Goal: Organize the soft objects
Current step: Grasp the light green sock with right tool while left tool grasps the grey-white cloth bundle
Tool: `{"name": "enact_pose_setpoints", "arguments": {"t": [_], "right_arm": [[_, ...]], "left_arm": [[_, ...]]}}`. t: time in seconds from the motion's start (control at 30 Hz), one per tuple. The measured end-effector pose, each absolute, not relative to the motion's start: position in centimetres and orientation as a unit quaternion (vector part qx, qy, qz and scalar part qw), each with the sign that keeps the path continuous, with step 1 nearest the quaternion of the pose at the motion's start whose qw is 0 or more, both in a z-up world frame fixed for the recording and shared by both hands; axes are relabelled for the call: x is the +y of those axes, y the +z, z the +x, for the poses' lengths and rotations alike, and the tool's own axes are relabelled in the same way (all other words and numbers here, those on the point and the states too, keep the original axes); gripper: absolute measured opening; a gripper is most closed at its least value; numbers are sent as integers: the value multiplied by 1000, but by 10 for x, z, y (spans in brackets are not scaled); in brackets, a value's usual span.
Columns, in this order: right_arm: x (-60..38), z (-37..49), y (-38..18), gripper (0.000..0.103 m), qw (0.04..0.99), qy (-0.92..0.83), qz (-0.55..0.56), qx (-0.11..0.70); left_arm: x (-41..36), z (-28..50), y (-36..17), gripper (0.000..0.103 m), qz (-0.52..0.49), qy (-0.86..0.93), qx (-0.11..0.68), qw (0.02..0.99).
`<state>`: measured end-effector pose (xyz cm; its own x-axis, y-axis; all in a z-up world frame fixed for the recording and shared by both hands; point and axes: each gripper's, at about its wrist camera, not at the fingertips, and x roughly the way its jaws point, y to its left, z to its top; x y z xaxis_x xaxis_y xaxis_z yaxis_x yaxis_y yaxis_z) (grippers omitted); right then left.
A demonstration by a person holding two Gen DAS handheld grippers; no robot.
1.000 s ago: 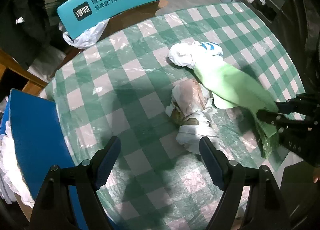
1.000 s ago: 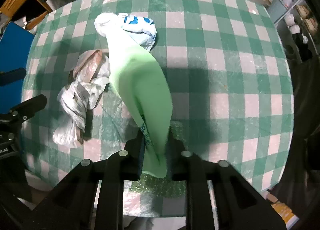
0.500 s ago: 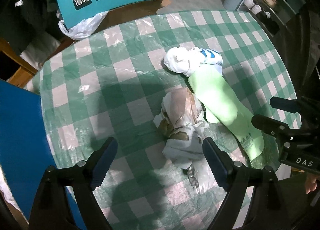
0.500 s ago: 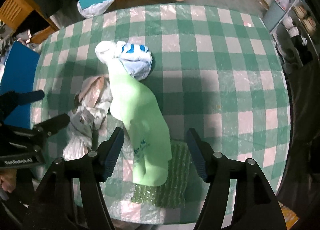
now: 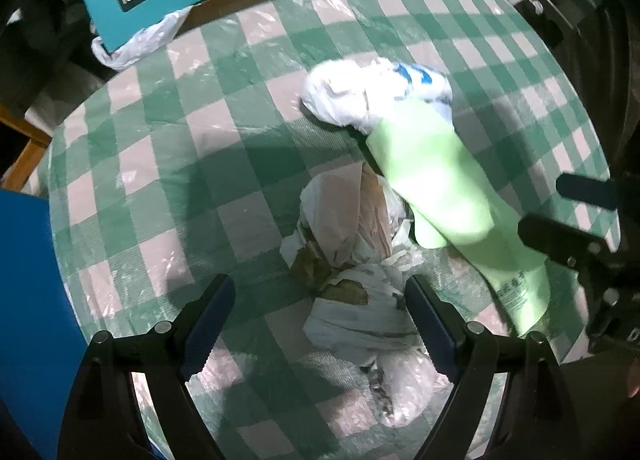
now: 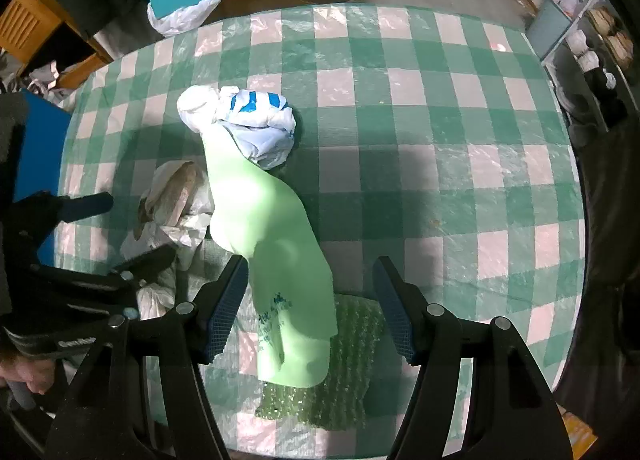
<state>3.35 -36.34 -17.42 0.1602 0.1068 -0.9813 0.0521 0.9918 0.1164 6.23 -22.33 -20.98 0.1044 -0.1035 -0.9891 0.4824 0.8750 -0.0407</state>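
My right fingers (image 6: 308,302) have just opened, so the green bag (image 6: 276,244) lies flat on the counter (image 6: 440,188). My left fingers (image 5: 320,324) hang wide over the crumpled bag (image 5: 352,260), empty, ready to grab.

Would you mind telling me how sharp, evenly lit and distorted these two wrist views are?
Left wrist view: the light green bag is smeared by motion blur, the tablecloth bows with fisheye curvature, and a dark shadow crosses its middle. Right wrist view: sharper, the same bag crisp, glare on the plastic-covered tablecloth, corners black.
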Motion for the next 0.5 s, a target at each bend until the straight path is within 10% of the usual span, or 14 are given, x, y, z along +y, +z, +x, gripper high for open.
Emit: {"name": "enact_pose_setpoints", "arguments": {"t": [0.23,0.5], "right_arm": [[-351,46,-185,65,759,44,49,648],[-330,62,-206,65,756,59,4,652]], "left_arm": [[-207,60,-217,53,152,-205,645,720],[-183,65,-214,51,153,-190,643,726]]}}
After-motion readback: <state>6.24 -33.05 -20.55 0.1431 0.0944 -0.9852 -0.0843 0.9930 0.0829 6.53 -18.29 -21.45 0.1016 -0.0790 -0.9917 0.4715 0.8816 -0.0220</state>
